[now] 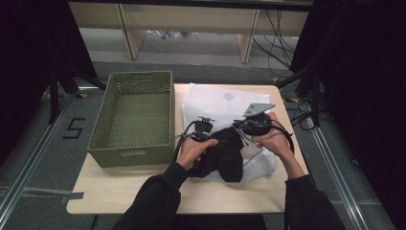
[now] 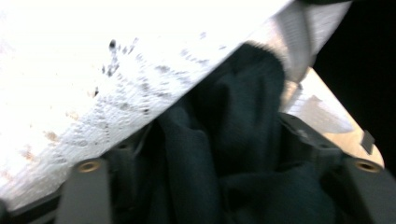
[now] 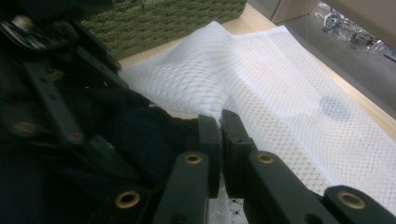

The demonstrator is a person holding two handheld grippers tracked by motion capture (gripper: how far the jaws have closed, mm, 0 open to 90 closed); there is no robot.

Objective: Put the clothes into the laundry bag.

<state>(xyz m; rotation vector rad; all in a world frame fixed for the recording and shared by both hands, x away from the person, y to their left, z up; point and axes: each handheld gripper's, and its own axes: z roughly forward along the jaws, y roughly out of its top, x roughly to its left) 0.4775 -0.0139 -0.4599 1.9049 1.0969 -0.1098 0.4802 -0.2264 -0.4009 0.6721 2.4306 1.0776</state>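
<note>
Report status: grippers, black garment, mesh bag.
Right gripper shut on white mesh bag edge. Left gripper jaws astride black garment, grip unclear. Green basket alongside, nothing blocking.

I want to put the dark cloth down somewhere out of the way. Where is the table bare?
Bare wood runs along the near edge of the table, in front of the basket. A thin strip shows right of the mesh bag. The middle is crowded: dark cloth and both grippers lie on the bag.
</note>
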